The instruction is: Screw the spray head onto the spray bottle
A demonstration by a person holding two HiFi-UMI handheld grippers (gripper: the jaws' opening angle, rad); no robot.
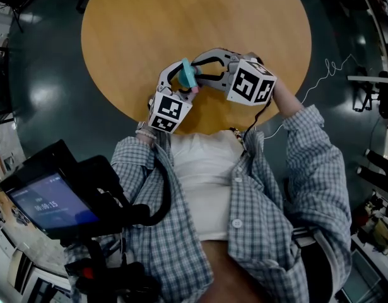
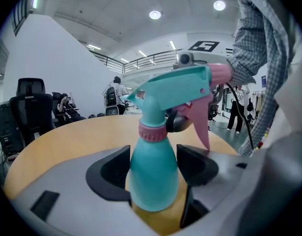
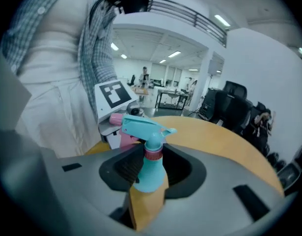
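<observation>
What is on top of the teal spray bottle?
A teal spray head with a pink trigger sits on the spray bottle, on a pink collar. The collar hides the bottle's neck.

The left gripper meets the spray bottle from the lower left, and its 2 jaws are pressed against the bottle's body, holding it. The right gripper reaches in from the bottle's right, tilted downward. Its 2 jaws stand apart around the bottle's neck, clear of it. The right forearm angles in from the bottle's lower right, while the left wrist sits below the bottle.
</observation>
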